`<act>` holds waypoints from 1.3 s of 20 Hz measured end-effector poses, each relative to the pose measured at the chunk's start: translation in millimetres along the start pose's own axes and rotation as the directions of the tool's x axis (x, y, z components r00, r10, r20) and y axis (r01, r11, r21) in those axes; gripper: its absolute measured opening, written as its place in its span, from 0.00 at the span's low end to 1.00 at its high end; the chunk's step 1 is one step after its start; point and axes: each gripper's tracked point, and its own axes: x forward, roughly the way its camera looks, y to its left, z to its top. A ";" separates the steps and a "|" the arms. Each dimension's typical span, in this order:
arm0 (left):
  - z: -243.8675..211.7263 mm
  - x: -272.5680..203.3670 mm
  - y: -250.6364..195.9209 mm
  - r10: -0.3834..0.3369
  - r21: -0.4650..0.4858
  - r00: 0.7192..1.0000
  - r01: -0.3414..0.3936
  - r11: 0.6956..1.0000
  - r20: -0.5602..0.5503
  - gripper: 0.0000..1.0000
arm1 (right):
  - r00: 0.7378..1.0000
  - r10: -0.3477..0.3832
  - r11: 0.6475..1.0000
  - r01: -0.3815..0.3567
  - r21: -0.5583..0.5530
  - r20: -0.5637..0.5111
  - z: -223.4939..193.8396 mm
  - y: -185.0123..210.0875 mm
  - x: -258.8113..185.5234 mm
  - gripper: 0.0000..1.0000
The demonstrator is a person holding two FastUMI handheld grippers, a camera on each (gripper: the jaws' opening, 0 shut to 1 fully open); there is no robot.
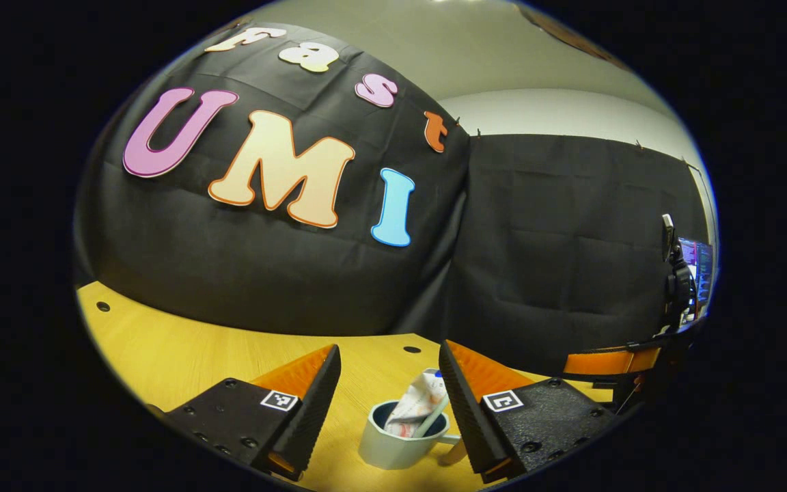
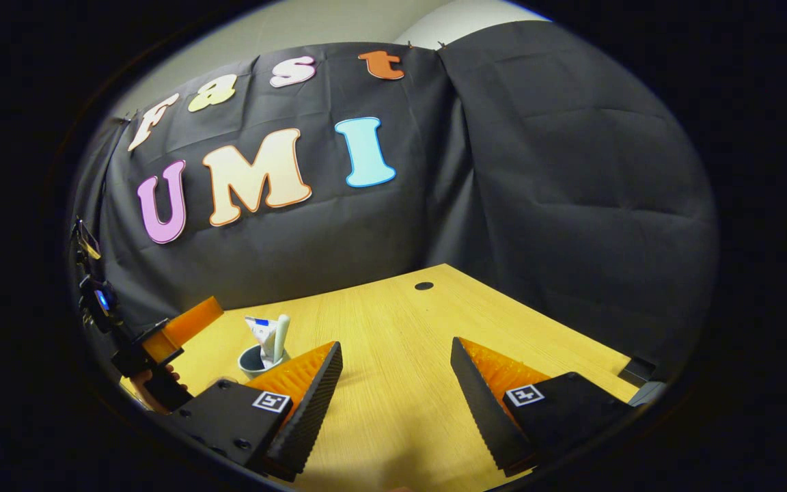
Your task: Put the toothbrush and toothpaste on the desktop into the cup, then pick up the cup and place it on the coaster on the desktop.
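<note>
A: How is the light?

B: Even and fairly soft from above. The desktop (image 2: 400, 342) is bright and warm, while the black cloth wall (image 2: 557, 178) behind it soaks up light and shows only faint creases.

A: Any shadows?

B: Soft ones on the desktop, beside each finger (image 2: 311, 403) in the right gripper view, and a darker patch at its near edge.

A: Glare or blur?

B: A mild sheen on the cup (image 1: 393, 447) rim. Focus is sharp at the centre; toward the desktop's outer edges both views bend strongly and darken.
</note>
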 end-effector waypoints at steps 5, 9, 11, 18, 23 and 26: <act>18.2 -17.4 22.4 0.078 0.031 0.996 -0.077 0.997 -0.037 0.84 | 0.996 0.065 0.998 -0.066 -0.020 -0.059 5.0 30.1 4.7 0.98; 31.0 -39.0 45.0 0.155 0.007 0.985 -0.155 0.988 -0.074 0.93 | 0.981 0.151 0.983 -0.162 -0.084 -0.120 14.2 72.2 18.4 0.98; 31.9 -53.3 60.5 0.214 0.005 0.972 -0.214 0.977 -0.098 0.94 | 0.964 0.205 0.965 -0.228 -0.129 -0.171 11.8 96.5 24.1 0.98; 40.2 -112.4 120.3 0.414 0.076 0.897 -0.407 0.910 -0.157 0.95 | 0.824 0.335 0.897 -0.427 -0.112 -0.457 -46.0 151.3 36.4 0.98; 35.9 -158.7 155.9 0.531 0.080 0.828 -0.526 0.847 -0.180 0.94 | 0.737 0.309 0.847 -0.500 -0.178 -0.602 -84.7 163.9 40.6 0.99; 27.4 -183.6 173.2 0.601 0.081 0.774 -0.598 0.797 -0.198 0.94 | 0.701 0.287 0.822 -0.530 -0.208 -0.653 -100.8 162.6 46.1 0.98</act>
